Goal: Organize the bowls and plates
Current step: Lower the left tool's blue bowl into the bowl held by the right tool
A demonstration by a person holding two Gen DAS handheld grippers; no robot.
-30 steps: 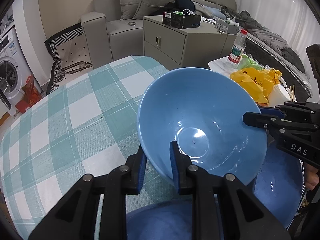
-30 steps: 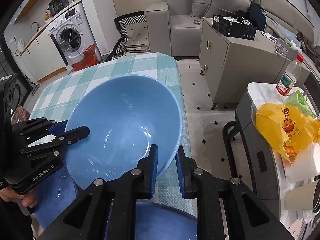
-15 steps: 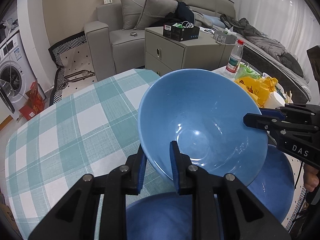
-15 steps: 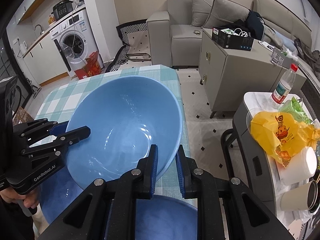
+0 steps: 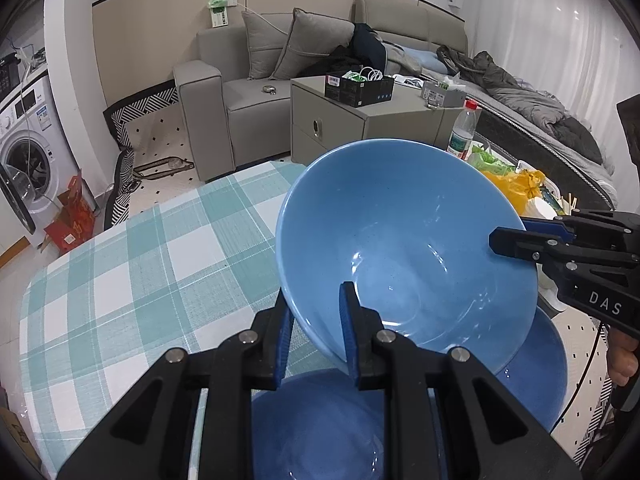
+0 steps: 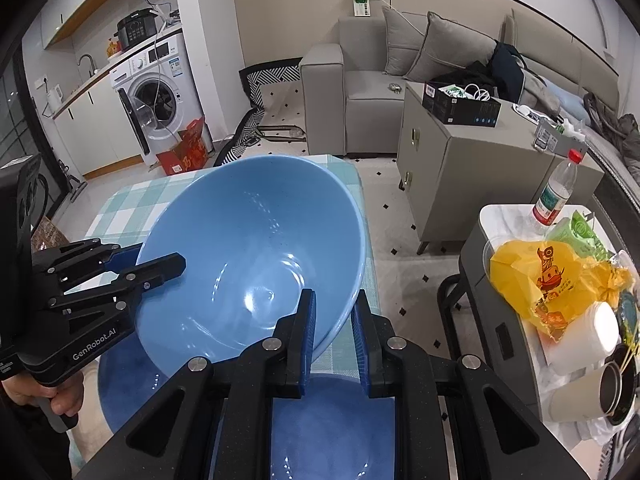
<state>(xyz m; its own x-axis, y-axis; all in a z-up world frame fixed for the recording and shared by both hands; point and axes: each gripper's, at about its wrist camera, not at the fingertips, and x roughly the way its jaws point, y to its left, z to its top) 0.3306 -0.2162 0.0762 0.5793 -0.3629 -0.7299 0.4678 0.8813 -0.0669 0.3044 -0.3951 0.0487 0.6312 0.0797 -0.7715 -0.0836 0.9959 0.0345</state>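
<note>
A large blue bowl (image 5: 404,236) is held in the air, tilted, above the checked table (image 5: 132,264). My left gripper (image 5: 316,300) is shut on its near rim. My right gripper (image 6: 332,304) is shut on the opposite rim; it shows at the right of the left wrist view (image 5: 504,236). The bowl (image 6: 256,256) fills the middle of the right wrist view, with the left gripper (image 6: 160,264) at its left rim. Two darker blue plates or bowls lie below: one under my left gripper (image 5: 320,424) and one to the right (image 5: 536,364).
A side table (image 6: 516,220) to the right carries a yellow bag (image 6: 548,276), a water bottle (image 6: 556,192) and paper cups (image 6: 592,332). A grey cabinet (image 5: 360,120), a sofa (image 5: 248,92) and a washing machine (image 6: 156,88) stand beyond the table.
Both grippers have lifted the blue bowl higher above the table. The grip on both rims is unchanged.
</note>
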